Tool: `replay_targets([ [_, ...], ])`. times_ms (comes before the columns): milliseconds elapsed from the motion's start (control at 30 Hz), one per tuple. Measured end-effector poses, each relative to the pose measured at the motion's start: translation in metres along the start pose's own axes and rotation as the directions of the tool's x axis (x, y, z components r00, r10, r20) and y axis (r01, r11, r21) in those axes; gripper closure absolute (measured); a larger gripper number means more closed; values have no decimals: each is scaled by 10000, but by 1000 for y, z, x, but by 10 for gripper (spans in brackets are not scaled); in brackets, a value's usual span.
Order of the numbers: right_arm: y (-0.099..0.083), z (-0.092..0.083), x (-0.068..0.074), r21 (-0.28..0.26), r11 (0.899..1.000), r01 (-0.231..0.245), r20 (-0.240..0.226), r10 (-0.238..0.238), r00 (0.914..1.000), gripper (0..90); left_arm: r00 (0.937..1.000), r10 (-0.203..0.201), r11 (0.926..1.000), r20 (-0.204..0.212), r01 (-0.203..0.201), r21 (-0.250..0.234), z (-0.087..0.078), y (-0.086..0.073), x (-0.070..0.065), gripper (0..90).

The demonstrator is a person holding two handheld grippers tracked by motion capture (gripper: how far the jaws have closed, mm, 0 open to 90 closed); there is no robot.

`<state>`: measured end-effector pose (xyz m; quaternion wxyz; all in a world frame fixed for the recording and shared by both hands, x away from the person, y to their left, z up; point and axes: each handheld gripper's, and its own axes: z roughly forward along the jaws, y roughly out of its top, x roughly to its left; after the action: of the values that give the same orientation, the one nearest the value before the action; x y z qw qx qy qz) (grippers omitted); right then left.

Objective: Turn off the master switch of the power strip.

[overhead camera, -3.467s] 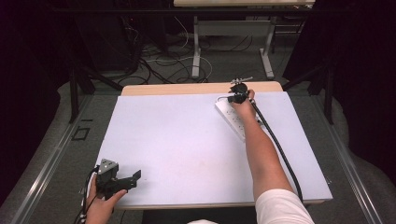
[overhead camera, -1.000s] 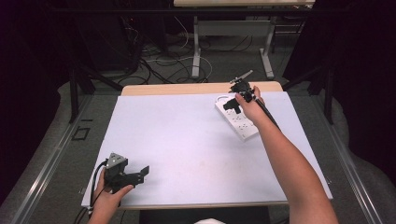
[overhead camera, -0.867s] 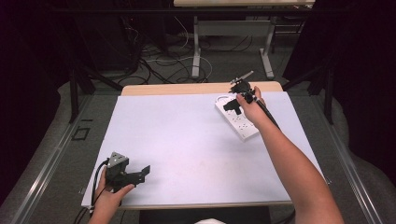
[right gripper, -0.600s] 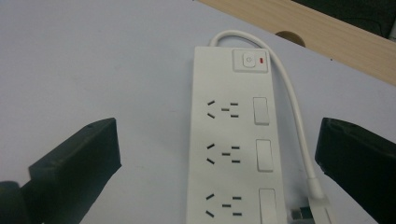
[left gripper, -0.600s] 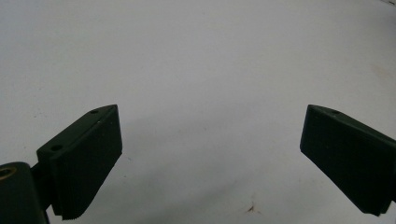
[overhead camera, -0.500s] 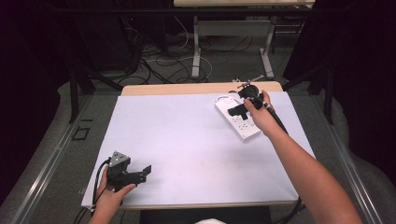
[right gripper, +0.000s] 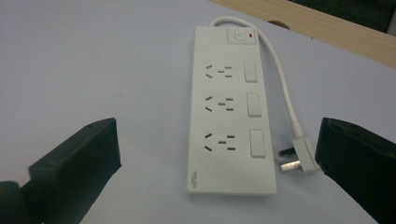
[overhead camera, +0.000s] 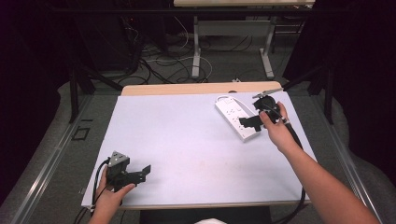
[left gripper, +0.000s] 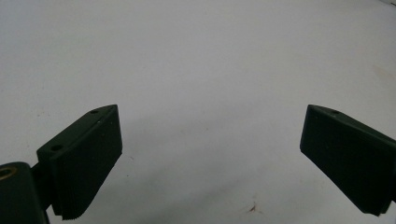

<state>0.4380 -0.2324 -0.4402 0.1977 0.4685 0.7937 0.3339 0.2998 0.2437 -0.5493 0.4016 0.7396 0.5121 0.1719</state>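
Pale lavender covering spreads over the worktop (overhead camera: 196, 140), with a bare wooden strip along its far edge. On the far right lies a white plastic power strip (right gripper: 231, 112), a long flat rectangle with three sockets and three rocker switches; its short white cord (right gripper: 280, 70) curls to a plug (right gripper: 299, 154) beside it. The right tongs (right gripper: 217, 163) hover just over the strip's near end, jaws wide, gripping nothing. The left tongs (left gripper: 210, 158) sit at the near left corner, jaws wide and empty above bare covering.

Bright even tabletop, dark surroundings
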Motion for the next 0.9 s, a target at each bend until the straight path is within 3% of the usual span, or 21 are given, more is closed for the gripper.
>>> replay_targets([
  [333,-36,-23,-2,-526,9986,-110,-55,107,9999,0,10000,14,10000,-78,-14,15,0,0,0,60],
  [667,-74,-43,-10,-1025,9925,-666,-249,644,9976,0,9999,14,10000,-119,-14,7,-1,-1,0,60],
  [900,-103,-54,-15,-1266,9879,-896,-143,885,9960,0,9999,12,10000,-145,-13,-18,-1,-1,0,60],
])
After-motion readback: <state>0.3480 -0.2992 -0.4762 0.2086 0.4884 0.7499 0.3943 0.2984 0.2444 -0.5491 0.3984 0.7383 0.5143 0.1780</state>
